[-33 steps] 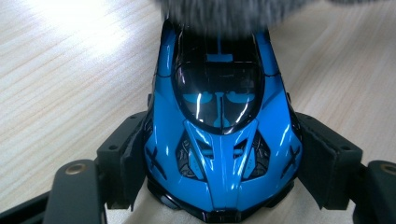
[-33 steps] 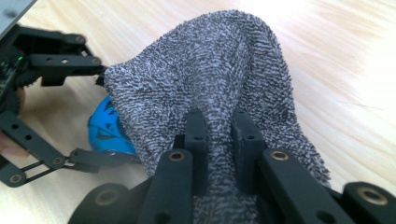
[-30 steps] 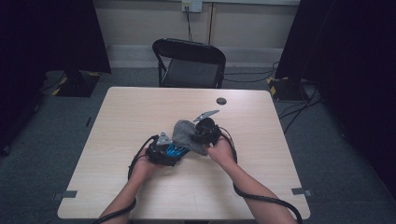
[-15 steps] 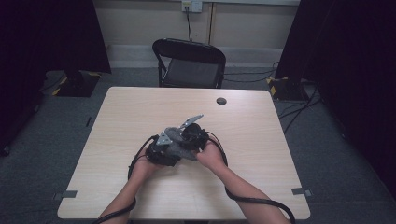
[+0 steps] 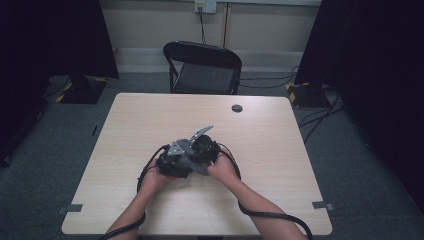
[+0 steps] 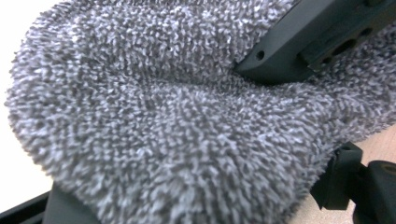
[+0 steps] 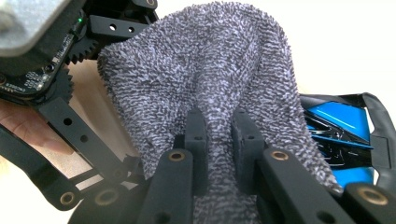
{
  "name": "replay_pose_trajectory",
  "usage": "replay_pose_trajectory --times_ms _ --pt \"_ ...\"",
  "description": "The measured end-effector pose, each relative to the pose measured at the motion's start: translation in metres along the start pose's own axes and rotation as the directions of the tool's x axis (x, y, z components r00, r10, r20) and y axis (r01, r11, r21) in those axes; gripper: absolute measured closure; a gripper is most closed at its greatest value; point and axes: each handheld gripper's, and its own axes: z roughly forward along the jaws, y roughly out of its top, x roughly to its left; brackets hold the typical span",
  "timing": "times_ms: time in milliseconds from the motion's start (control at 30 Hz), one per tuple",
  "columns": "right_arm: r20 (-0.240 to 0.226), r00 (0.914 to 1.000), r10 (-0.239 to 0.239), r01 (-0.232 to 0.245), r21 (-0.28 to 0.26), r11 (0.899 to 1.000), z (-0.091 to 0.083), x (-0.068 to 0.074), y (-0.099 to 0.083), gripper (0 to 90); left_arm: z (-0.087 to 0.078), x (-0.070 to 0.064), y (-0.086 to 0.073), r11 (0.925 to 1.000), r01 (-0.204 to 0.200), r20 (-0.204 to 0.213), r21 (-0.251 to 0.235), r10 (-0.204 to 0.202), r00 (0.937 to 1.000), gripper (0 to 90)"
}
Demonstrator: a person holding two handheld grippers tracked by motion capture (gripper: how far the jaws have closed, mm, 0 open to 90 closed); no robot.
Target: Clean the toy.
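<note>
Here the left tongs [image 5: 172,162] and right tongs [image 5: 205,150] meet above the light wooden desk [image 5: 280,150], the grey terry cloth [image 7: 210,79] bunched between them. Left tongs: state cannot be told. Right tongs: clamped on a cloth fold.

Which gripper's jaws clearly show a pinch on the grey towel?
The right gripper: its jaws close on a fold of the grey towel. The left gripper's jaws are hidden beneath it.
</note>
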Motion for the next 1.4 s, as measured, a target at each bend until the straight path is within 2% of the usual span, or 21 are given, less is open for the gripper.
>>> replay_pose_trajectory --times_ms 300,400,700,1100,1233,1300,1400 --pt "0.007 1.0000 0.004 -0.004 0.002 1.000 -0.002 -0.004 -0.001 79.9 0.000 0.000 0.000 1.0000 0.004 0.005 -0.001 -0.004 1.0000 25.8" --pt "0.009 0.9998 0.020 -0.020 -0.005 1.000 -0.003 -0.007 -0.002 79.9 0.000 0.000 0.000 1.0000 0.005 0.005 -0.001 -0.005 1.0000 25.8" --pt "0.040 0.9985 0.036 -0.036 -0.008 0.999 -0.006 -0.015 -0.003 79.9 0.000 0.000 0.000 1.0000 0.005 0.005 -0.001 -0.005 1.0000 25.8" --pt "0.065 0.9939 0.089 -0.089 -0.010 0.996 -0.009 -0.033 -0.007 79.8 0.000 0.000 0.000 1.0000 0.005 0.005 -0.001 -0.005 1.0000 25.8" --pt "0.087 0.9914 0.098 -0.097 -0.011 0.995 -0.010 -0.036 -0.008 79.8 0.000 0.000 0.000 1.0000 0.005 0.005 -0.001 -0.005 1.0000 25.8" --pt "0.079 0.9895 0.121 -0.120 -0.018 0.993 -0.011 -0.040 -0.010 79.9 0.000 0.000 0.000 1.0000 0.005 0.006 -0.001 -0.005 1.0000 25.8" --pt "0.087 0.9877 0.130 -0.129 -0.016 0.991 -0.012 -0.043 -0.012 79.9 0.000 0.000 0.000 1.0000 0.005 0.005 -0.001 -0.005 1.0000 25.8"
